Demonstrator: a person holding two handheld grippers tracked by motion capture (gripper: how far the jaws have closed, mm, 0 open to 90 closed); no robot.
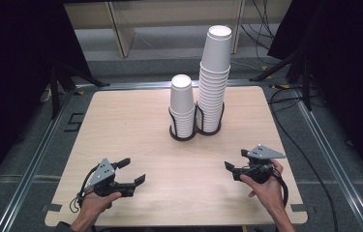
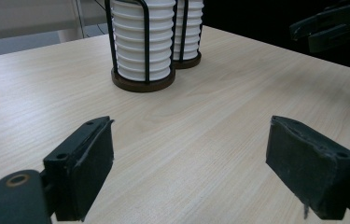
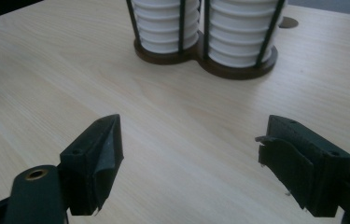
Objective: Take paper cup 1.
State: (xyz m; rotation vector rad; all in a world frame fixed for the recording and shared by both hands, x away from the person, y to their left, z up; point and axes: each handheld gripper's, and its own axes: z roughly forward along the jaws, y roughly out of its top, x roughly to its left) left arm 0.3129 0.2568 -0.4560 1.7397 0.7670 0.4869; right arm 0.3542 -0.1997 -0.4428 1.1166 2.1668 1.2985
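Two stacks of white paper cups stand in a black wire holder [image 1: 189, 135] at the table's far middle: a short stack [image 1: 182, 104] on the left and a tall stack [image 1: 214, 77] on the right. My left gripper [image 1: 133, 170] rests near the front left, open, with nothing between its jaws. In the left gripper view the short stack [image 2: 142, 42] is ahead of the gripper [image 2: 189, 158], well beyond the jaws. My right gripper [image 1: 236, 159] is at the front right, open and empty. In the right gripper view the gripper [image 3: 189, 158] faces the holder's base [image 3: 238, 70], well short of it.
The light wooden table [image 1: 121, 125] has rounded corners and sits in a metal frame. Black stands and cables lie on the floor beyond the far edge. The other hand's gripper [image 2: 331, 23] hangs at the upper right of the left gripper view.
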